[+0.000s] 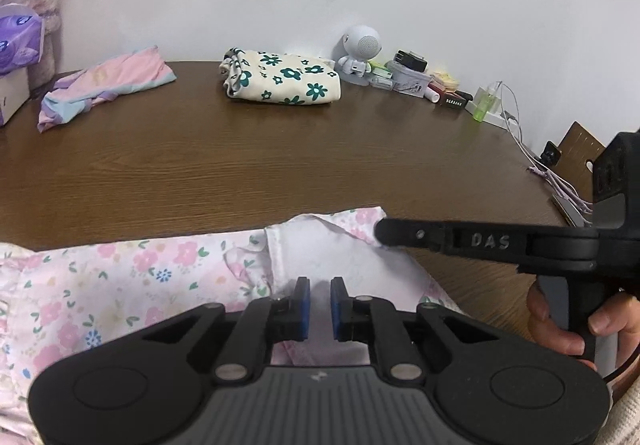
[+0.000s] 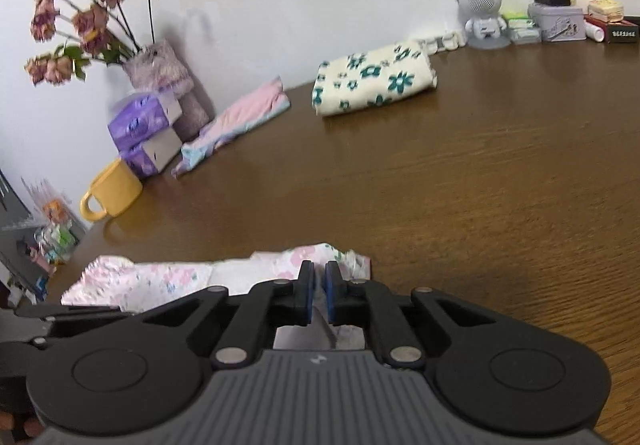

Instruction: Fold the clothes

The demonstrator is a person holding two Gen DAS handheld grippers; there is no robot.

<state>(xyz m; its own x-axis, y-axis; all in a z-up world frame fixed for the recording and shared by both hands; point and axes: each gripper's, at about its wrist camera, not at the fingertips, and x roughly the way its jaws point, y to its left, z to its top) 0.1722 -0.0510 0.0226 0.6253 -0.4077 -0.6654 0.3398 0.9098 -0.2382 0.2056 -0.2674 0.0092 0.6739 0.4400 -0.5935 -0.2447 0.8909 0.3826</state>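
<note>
Two grippers are working at the near edge of the brown wooden table (image 1: 280, 165), where the pink floral garment (image 1: 120, 277) is lying. In the left wrist view its long axis is running left to right along that near edge, with the white inner side turned up at its right end and a folded corner pointing toward the far right.

I am holding my left gripper (image 1: 320, 303) low over the white part, its blue pads standing a narrow gap apart with cloth showing between them; I cannot tell whether they are pinching any fabric. My right gripper (image 1: 380, 233) is reaching in from the right, its tip touching the garment's far right corner, and my hand (image 1: 560, 325) is wrapping the handle. In the right wrist view its pads are nearly together with a fold of cloth rising between them, so it is gripping the garment.

Far across the table a folded cream cloth with green flowers (image 1: 280, 79) is sitting, well apart from a crumpled pink and blue garment (image 1: 104, 85) at the far left. A yellow mug (image 2: 114, 191) is standing near purple tissue packs (image 2: 142, 125).
</note>
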